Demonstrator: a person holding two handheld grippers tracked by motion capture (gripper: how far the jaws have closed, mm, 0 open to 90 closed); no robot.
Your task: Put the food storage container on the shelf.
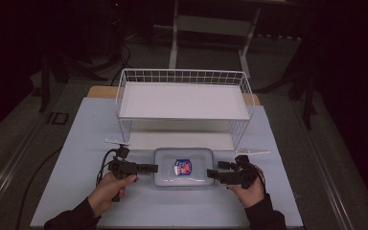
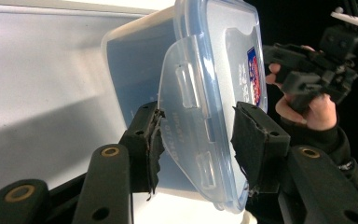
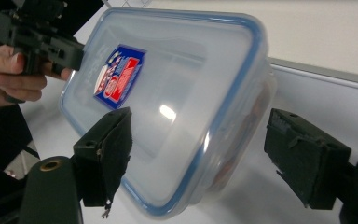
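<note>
A clear plastic container [image 1: 194,162] with a blue-rimmed lid and a red and blue label [image 1: 184,166] lies flat near the table's front. My left gripper [image 1: 154,168] is at its left end. In the left gripper view my left gripper [image 2: 196,135] is shut on the container [image 2: 214,56]: one pad sits under the base and the other on the lid rim, across the latch flap [image 2: 186,116]. My right gripper [image 1: 210,173] is at the right end. In the right gripper view my right gripper [image 3: 196,144] is open around the container [image 3: 177,93], with its right pad [image 3: 303,158] standing apart from the wall.
A white wire rack [image 1: 182,76] with a flat upper shelf stands just behind the container, with a lower shelf under it. A pale blue table top [image 1: 86,143] spreads to both sides. Beyond its edges lies dark floor, with a table frame [image 1: 211,28] at the back.
</note>
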